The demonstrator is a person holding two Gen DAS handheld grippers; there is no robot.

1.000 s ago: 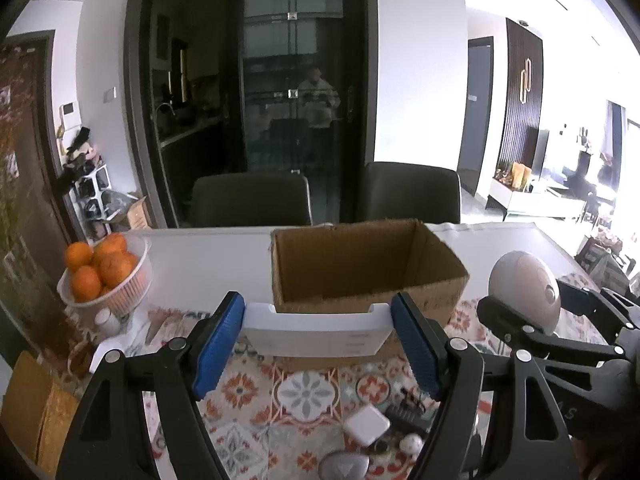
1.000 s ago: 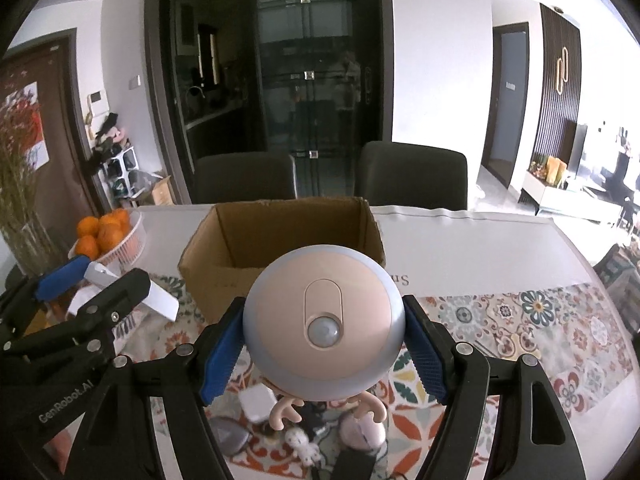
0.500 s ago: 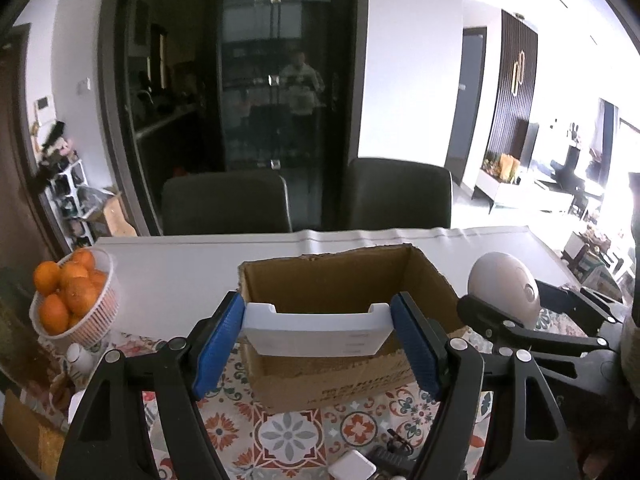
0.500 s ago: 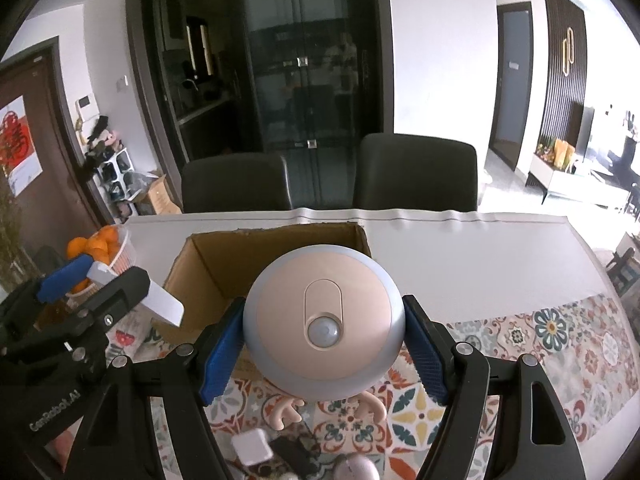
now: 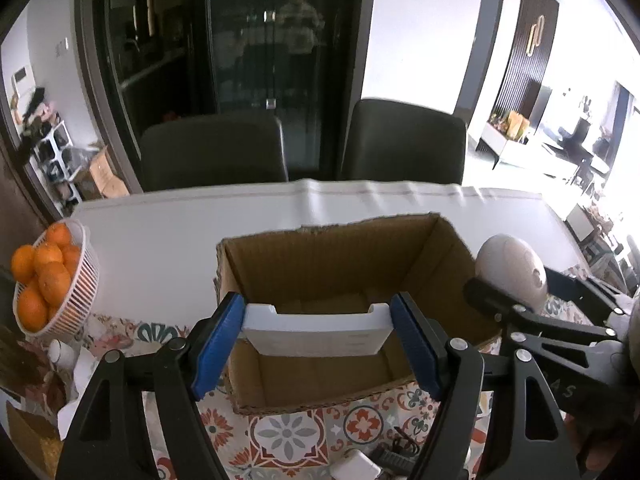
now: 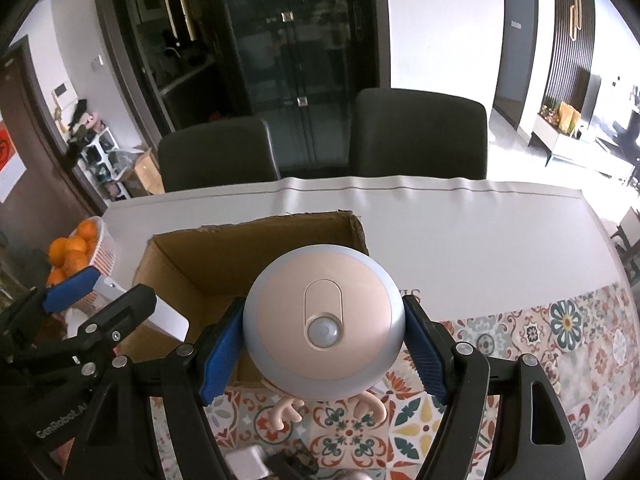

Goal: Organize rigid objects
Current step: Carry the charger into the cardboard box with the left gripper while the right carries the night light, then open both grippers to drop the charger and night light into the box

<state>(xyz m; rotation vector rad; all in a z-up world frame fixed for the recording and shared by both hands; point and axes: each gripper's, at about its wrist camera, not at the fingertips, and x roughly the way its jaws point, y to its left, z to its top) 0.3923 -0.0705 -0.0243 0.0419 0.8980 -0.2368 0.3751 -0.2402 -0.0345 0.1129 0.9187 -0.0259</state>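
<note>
Both loads hang at the cardboard box [image 5: 340, 280], mid-frame.
Left gripper [image 5: 318, 346] clamps the white plate [image 5: 316, 330] crosswise over the opening (nearer in); right gripper [image 6: 324, 354] pinches the round lamp [image 6: 323, 324] at its right corner.

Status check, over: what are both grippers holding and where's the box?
Left gripper shut on white flat device, over cardboard box. Right gripper shut on round sensor light at box's right edge. Nothing blocking the opening.
</note>
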